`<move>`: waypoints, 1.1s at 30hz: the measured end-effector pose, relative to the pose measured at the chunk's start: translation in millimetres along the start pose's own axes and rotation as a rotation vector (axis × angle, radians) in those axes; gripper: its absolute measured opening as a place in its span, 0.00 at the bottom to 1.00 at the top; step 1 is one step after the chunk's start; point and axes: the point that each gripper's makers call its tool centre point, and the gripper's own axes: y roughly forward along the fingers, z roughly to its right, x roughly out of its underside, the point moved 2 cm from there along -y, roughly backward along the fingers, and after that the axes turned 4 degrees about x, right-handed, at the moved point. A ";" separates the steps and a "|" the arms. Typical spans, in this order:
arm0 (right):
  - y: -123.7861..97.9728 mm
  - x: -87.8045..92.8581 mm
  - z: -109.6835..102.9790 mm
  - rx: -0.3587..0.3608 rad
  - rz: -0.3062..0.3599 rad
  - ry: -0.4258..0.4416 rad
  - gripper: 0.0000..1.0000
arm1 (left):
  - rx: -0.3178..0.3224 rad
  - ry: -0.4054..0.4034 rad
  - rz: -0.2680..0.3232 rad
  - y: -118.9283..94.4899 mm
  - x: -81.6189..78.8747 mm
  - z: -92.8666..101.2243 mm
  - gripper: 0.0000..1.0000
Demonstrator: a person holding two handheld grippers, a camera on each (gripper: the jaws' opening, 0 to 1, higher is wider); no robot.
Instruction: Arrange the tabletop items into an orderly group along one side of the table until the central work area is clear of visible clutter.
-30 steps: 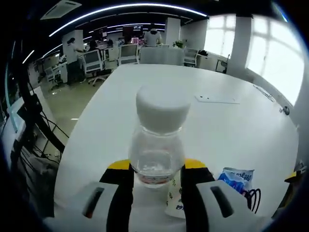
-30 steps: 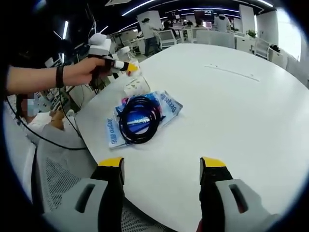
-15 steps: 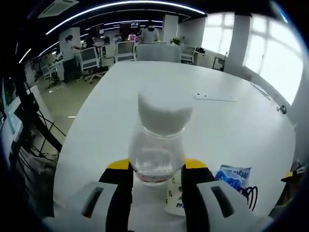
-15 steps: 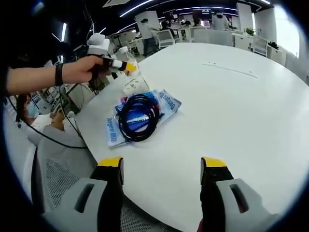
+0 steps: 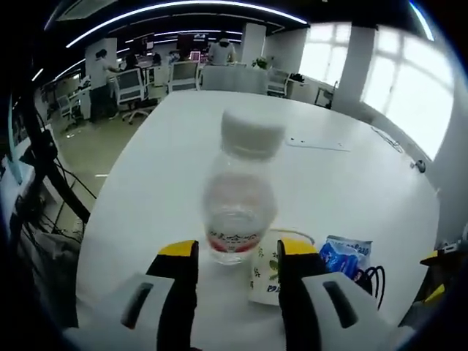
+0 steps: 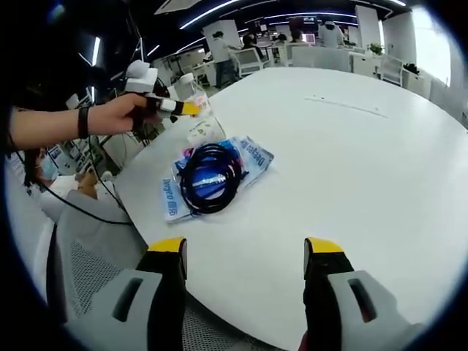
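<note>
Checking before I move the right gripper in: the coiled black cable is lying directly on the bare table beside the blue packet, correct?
Not quite. The right gripper view shows the coiled black cable lying on top of the blue packet, not beside it on the bare table. The right gripper hangs open at the table's near edge.

The left gripper (image 5: 235,252) is held level, its yellow-tipped jaws parted. The right gripper (image 6: 246,252) hovers with jaws spread wide. A hand (image 6: 121,115) with a dark wristband grips the left one.
</note>
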 end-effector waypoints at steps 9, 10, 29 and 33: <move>-0.2 3.9 -1.7 0.001 0.003 0.006 0.64 | 0.037 -0.078 0.004 -11.1 14.4 -4.2 0.48; -0.1 4.0 -2.3 0.001 0.004 0.007 0.64 | 0.042 -0.085 -0.001 -12.2 17.5 -3.8 0.48; 2.7 9.1 -8.9 -0.009 -0.001 0.016 0.64 | 0.157 -0.095 -0.056 -12.0 39.7 30.6 0.54; 2.2 9.4 -7.3 -0.007 0.001 0.021 0.64 | 0.163 -0.089 -0.074 -9.0 41.9 33.0 0.54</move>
